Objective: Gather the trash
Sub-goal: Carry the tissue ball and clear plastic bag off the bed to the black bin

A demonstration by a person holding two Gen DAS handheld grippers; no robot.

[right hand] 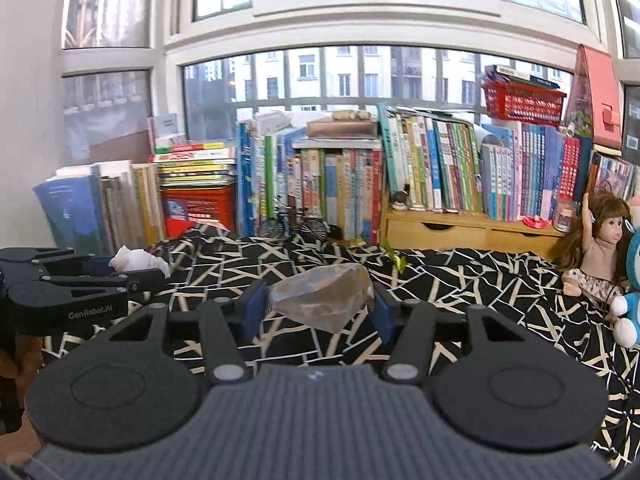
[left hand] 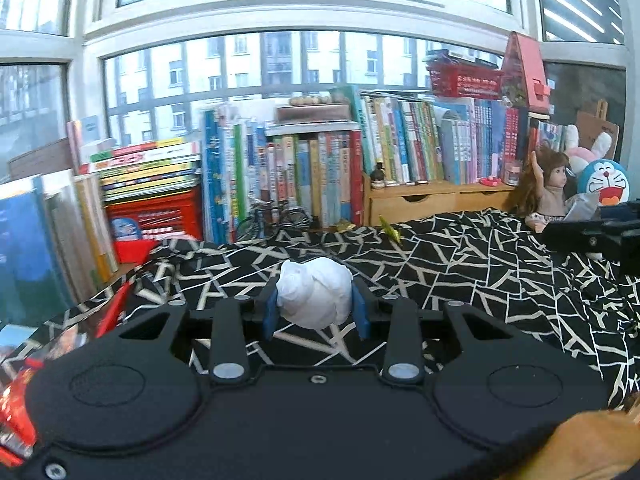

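Observation:
A crumpled white tissue ball is pinched between the blue pads of my left gripper, held above the black-and-white patterned bed cover. My right gripper is shut on a crumpled clear plastic wrapper, also lifted over the cover. In the right wrist view the left gripper shows from the side at the far left with the white tissue in its tips. The right gripper's black body pokes in at the right edge of the left wrist view. A small yellow-green scrap lies on the cover near the books.
Rows of books and a wooden drawer unit line the window sill behind the bed. A doll and a blue plush toy sit at the right. A small model bicycle stands by the books. Red packaging lies at lower left.

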